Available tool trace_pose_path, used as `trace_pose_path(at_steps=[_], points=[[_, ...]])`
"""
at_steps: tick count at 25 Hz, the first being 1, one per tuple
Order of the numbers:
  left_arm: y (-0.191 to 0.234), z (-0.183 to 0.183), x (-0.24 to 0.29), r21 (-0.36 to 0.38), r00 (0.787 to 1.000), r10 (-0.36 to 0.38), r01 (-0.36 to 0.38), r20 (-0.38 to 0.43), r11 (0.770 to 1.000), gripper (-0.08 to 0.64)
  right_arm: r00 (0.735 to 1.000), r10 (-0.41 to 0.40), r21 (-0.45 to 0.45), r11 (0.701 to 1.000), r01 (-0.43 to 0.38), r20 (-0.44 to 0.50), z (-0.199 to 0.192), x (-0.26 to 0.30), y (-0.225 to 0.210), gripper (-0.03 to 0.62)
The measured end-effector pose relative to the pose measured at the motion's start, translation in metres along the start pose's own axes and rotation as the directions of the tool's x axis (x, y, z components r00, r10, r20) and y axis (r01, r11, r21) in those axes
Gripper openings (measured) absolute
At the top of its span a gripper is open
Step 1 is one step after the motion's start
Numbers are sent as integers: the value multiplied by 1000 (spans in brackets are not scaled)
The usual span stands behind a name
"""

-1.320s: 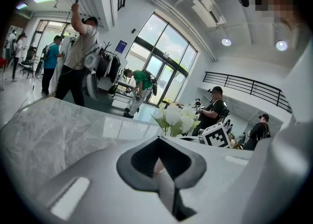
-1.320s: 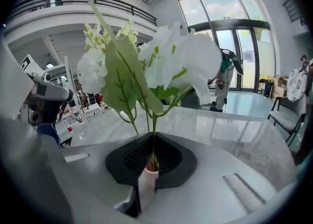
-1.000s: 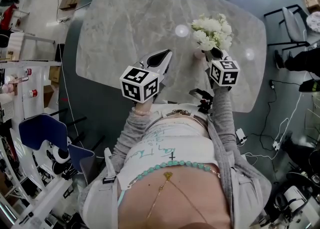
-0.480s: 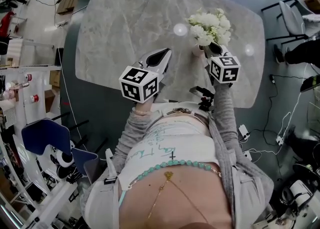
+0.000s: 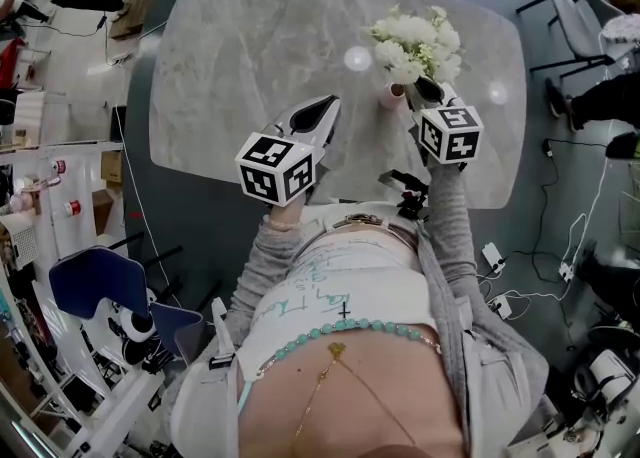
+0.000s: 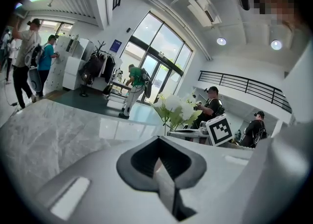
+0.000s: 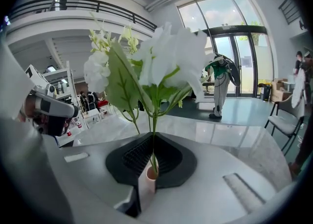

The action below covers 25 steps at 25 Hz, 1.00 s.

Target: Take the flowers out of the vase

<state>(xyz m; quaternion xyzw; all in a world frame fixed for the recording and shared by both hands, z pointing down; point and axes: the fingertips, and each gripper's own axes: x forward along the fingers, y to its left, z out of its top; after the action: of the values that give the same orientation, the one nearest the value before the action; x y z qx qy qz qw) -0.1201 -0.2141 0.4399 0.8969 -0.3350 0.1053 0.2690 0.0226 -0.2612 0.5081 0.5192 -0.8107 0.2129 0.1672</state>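
White flowers (image 5: 410, 38) with green leaves stand in a small pinkish vase (image 5: 393, 96) on the marble table (image 5: 250, 56), right of centre. My right gripper (image 5: 428, 94) reaches in from the near side, just right of the vase. In the right gripper view the stems (image 7: 153, 125) run down through the jaw tips into the vase (image 7: 152, 173), and the right gripper (image 7: 152, 137) looks shut on them. The blooms (image 7: 168, 56) rise above it. My left gripper (image 5: 318, 116) hovers shut and empty near the table's front edge. Its own view shows the left gripper (image 6: 157, 142) with the flowers (image 6: 176, 108) ahead.
A chair (image 5: 578, 21) stands beyond the table's right end, and a blue chair (image 5: 95, 281) sits at the lower left. Cables (image 5: 545, 266) lie on the floor to the right. People (image 6: 137, 86) stand in the hall beyond the table.
The flowers and my right gripper have shifted slightly up and left in the head view, and the vase now shows beside the gripper tip. The left gripper has stayed put.
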Motion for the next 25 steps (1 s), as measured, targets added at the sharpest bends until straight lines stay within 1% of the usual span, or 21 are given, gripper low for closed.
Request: trace_pose_path(at_steps=[9, 16, 21, 25], points=[[-11, 1, -2, 11, 1000, -18, 18, 1, 1000, 0, 1000, 11, -19, 1000, -11, 24, 16, -19, 9, 34], [-9, 3, 3, 14, 1000, -30, 30, -1, 999, 2, 998, 18, -15, 1000, -17, 52, 32, -22, 12, 34], [-8, 6, 6, 10, 999, -46, 46, 16, 999, 0, 997, 20, -17, 1000, -18, 69, 44, -26, 17, 34], [-11, 5, 6, 18, 998, -62, 62, 7, 998, 0, 996, 20, -18, 1000, -18, 89, 56, -34, 22, 34]])
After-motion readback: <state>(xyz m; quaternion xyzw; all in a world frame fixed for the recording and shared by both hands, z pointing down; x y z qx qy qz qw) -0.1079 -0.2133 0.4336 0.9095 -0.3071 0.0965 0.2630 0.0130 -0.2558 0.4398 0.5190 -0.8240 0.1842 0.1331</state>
